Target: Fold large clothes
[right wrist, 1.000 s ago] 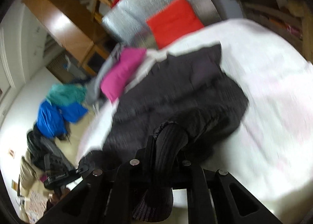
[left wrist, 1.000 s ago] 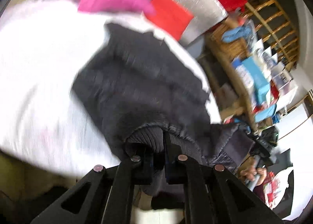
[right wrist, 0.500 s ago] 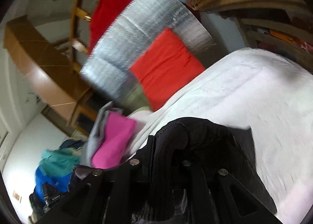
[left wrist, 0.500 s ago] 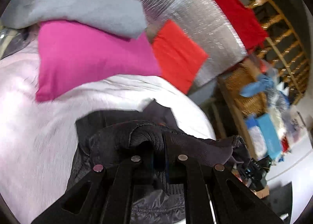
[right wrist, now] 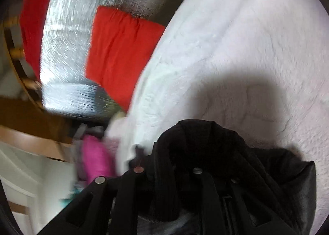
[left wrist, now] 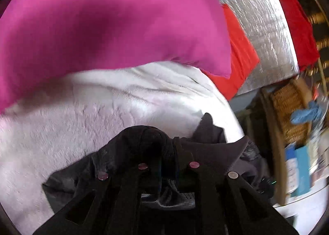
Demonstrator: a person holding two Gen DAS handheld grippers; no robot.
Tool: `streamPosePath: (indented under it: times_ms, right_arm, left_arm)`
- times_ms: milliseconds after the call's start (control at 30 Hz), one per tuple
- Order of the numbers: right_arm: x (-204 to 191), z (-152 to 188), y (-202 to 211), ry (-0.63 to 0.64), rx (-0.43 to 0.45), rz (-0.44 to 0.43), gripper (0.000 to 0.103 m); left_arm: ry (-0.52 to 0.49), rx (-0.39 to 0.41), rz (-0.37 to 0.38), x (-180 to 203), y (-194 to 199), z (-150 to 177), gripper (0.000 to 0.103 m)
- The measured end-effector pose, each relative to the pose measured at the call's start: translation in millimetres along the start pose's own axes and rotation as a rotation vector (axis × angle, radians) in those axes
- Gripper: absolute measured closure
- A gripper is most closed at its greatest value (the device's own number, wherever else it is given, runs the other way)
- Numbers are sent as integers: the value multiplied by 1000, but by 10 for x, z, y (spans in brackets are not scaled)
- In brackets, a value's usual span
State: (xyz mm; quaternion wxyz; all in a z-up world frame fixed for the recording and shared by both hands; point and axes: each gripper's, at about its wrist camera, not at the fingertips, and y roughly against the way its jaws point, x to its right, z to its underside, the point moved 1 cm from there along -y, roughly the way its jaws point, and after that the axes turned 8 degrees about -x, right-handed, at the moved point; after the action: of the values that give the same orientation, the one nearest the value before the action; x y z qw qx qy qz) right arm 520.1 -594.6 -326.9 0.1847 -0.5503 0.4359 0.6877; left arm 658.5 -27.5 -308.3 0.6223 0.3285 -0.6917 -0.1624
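Bright, even light; fisheye bending and dark corners; motion blur at edges; a soft shadow on the white blanket (right wrist: 236, 91).

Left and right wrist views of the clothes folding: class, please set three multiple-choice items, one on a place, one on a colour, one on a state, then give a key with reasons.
1. Where does the dark jacket lie?
A. on the white blanket
B. in a wicker basket
C. on a wooden chair

2. What colour is the cushion just beyond the jacket in the left wrist view?
A. green
B. pink
C. yellow

3. What is between the fingers of the right gripper?
A. nothing
B. a red cloth
C. a ribbed part of the jacket

Key: A, white fleece shows all round the jacket; B, pink fills the upper picture; C, black ribbed cloth runs between the fingers.
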Motion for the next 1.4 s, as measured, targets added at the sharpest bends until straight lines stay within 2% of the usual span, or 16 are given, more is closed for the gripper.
streamPosePath:
  times_ms: [67, 100, 167, 200, 333, 467, 567, 700, 767, 900, 1133, 1200, 1233, 1267, 1333, 1400]
  right_arm:
    - [-20, 37, 152, 1, -16, -68, 54]
    - [-78, 79, 308, 30, 6, -81, 32]
    - [-169, 169, 644, 84, 87, -86, 15]
    - [-198, 211, 784, 94, 113, -87, 14]
    - [-270, 618, 1286, 170, 101, -11, 14]
    - [-117, 1299, 1609, 170, 99, 16, 14]
    - [85, 1734, 1738, 120, 100, 17, 14]
    - [284, 2093, 1586, 65, 89, 81, 14]
    - [375, 2123, 1481, 40, 89, 108, 14]
    - [489, 1992, 1326, 15, 122, 143, 14]
    - [592, 1619, 1101, -35, 251, 126, 13]
    - [506, 1596, 1069, 25, 278, 197, 28]
    - [495, 1594, 1046, 44, 267, 221, 49]
    - [491, 1597, 1048, 50, 266, 226, 51]
    - [462, 1619, 1093, 56, 268, 218, 58]
    - [341, 1692, 1162, 103, 286, 239, 63]
  left_arm:
    - [22, 5, 64, -20, 107, 55, 76]
    - [3, 16, 62, 15, 190, 93, 68]
    - [-38, 72, 43, 111, 442, 186, 34]
    - [-48, 108, 32, 150, 586, 233, 30]
    - [-59, 198, -52, 296, 1133, 617, 27]
    - [-45, 194, -28, 343, 1372, 1360, 26]
    - [21, 190, -62, 225, 1348, 2012, 26]
    - [134, 135, -97, -29, 1135, 2422, 25]
    - [199, 99, -107, -197, 1018, 2451, 25]
    - [309, 173, -53, -429, 1012, 2349, 25]
    - [330, 245, 3, -464, 827, 1943, 22]
    - [295, 254, 6, -429, 802, 1881, 22]
    - [279, 254, -9, -410, 779, 1864, 31]
    - [268, 260, -20, -396, 760, 1843, 46]
    - [249, 275, -7, -339, 753, 1815, 60]
    - [219, 285, -27, -259, 811, 1848, 65]
